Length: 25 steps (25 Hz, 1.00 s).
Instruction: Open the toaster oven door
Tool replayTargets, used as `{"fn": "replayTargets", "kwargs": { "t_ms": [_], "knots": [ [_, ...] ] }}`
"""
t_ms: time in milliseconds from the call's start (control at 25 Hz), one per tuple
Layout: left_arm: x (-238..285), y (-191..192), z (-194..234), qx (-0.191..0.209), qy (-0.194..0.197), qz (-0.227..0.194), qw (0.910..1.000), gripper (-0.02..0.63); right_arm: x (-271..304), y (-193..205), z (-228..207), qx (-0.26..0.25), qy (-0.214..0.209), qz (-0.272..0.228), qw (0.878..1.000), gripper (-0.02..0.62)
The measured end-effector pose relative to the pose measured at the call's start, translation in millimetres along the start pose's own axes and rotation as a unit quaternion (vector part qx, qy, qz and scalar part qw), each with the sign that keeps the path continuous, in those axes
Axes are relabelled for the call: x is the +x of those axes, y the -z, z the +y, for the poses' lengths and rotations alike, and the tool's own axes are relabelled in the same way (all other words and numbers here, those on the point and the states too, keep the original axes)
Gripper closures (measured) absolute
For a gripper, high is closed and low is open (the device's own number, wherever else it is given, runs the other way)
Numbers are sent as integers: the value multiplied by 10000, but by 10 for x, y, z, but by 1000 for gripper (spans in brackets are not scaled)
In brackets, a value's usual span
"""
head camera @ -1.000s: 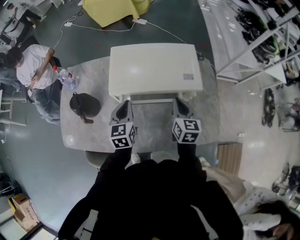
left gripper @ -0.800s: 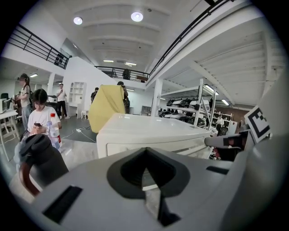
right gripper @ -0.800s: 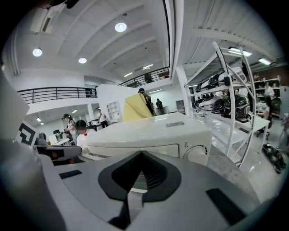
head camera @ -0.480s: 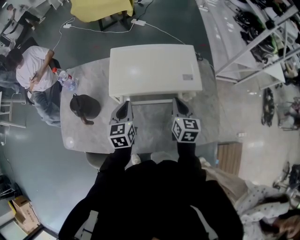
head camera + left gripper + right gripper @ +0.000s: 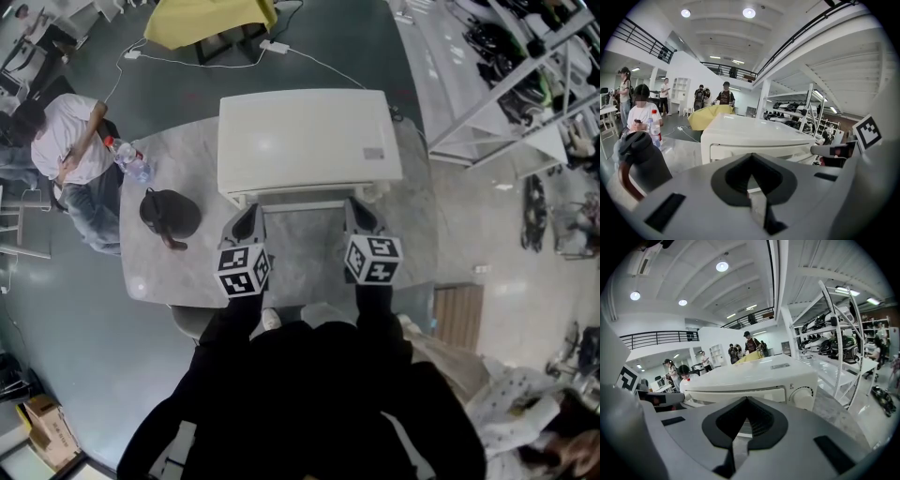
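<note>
The oven (image 5: 309,141) stands on the table (image 5: 300,258) against its far edge, the front turned toward the near edge. In both gripper views the door looks shut, flush with the white body. Its handle (image 5: 302,202), a pale bar, runs along the front. A round dial (image 5: 802,397) sits at the right end of the front.

The left hand-held gripper (image 5: 246,217) points at the oven's front left corner, its tip just beside the left end of the handle. I cannot tell if it touches. Its own view shows its jaws pressed together along a seam, with nothing between them.

The right hand-held gripper (image 5: 361,214) points at the front right corner, just beside the right end of the handle. Its jaws are likewise pressed together and hold nothing. The two grippers lie about level with each other, well apart, with bare table between them.

A dark jug (image 5: 169,211) stands near the table's left edge, apart from the oven. A bottle (image 5: 131,159) with a red cap stands at the far left corner. A person (image 5: 70,141) in a white top sits just beyond that corner.
</note>
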<state>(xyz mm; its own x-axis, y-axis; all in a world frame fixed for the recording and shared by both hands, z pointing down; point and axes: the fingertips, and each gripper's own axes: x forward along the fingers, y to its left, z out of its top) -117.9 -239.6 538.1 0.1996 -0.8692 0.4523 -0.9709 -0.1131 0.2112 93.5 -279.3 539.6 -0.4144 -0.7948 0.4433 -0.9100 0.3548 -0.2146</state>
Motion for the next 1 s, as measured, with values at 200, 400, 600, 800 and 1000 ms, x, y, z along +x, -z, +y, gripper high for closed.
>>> {"fn": "replayTargets", "kwargs": {
  "t_ms": [200,400,600,800,1000],
  "knots": [
    [-31,32,-14,-60,28,36,10000,603,-45,29,6,16,3,18,10000,592],
    [-83,82,-33,-68,54,73,9999,603,-98,80,13,58,9,77,10000,592],
    [-122,118,-46,-81,73,106,9999,603,-140,118,16,159,11,103,9998,592],
    [-141,161,-42,-116,96,138,9998,603,-154,166,22,182,10,120,9998,592],
    [-159,201,-53,-162,110,179,9996,603,-174,195,16,203,10,164,9997,592]
  ]
}}
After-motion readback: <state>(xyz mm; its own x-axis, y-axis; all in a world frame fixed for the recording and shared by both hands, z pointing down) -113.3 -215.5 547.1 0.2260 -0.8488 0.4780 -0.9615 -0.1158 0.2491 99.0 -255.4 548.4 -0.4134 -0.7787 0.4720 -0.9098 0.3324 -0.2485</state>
